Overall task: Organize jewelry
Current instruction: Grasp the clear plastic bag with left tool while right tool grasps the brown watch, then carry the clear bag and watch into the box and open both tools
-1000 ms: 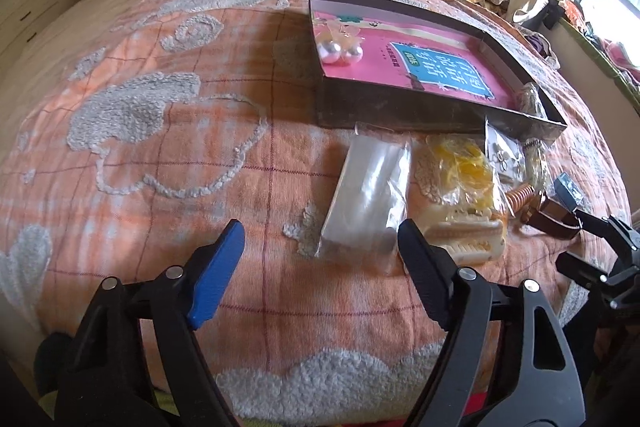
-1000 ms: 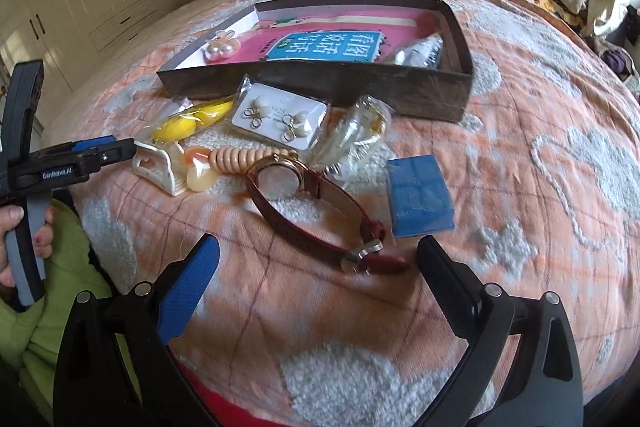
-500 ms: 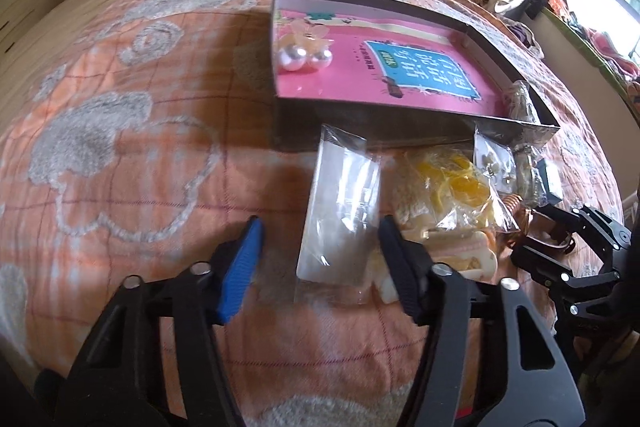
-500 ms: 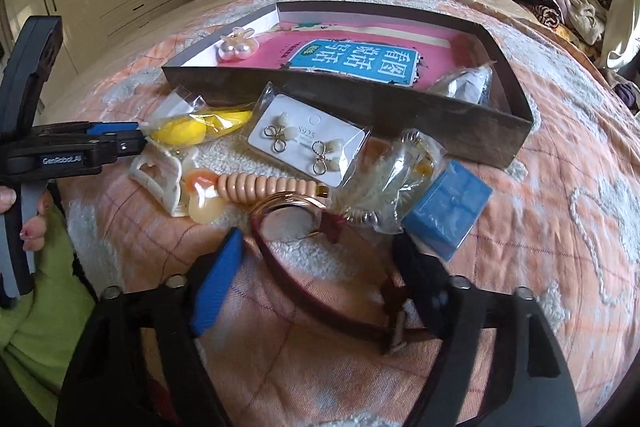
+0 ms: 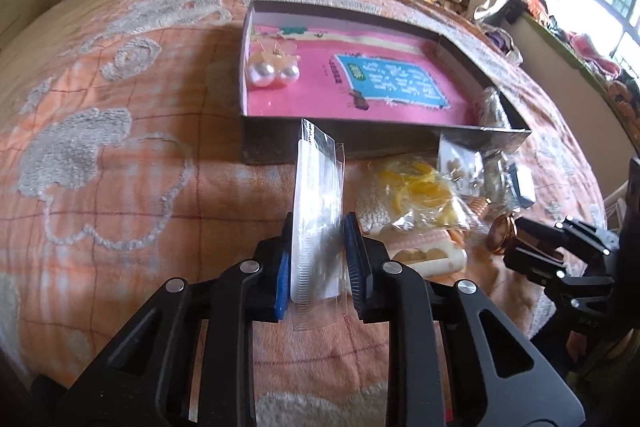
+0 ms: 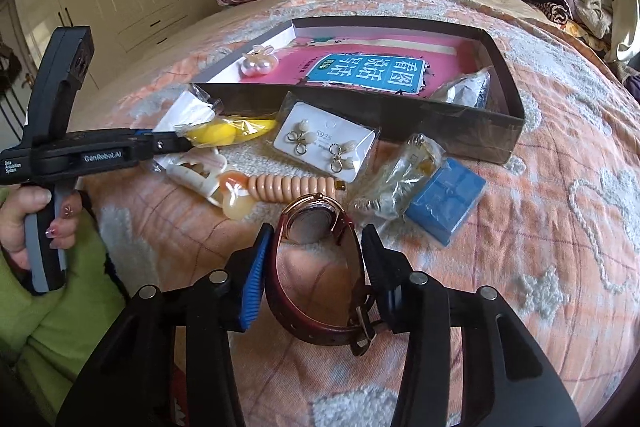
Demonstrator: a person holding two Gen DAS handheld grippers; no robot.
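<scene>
Bed [image 5: 120, 155]: left gripper [image 5: 318, 259] clamps clear packet [image 5: 318, 203], right gripper [image 6: 316, 263] clamps watch [image 6: 316, 259]

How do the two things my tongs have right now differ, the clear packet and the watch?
The clear packet is flat, see-through plastic standing on edge in the left tongs; the watch is a closed loop of dark red strap with a rose-gold case inside the right tongs. The packet is pinched flat; the watch keeps its rounded loop. Both are still outside the box, on its near side.
</scene>
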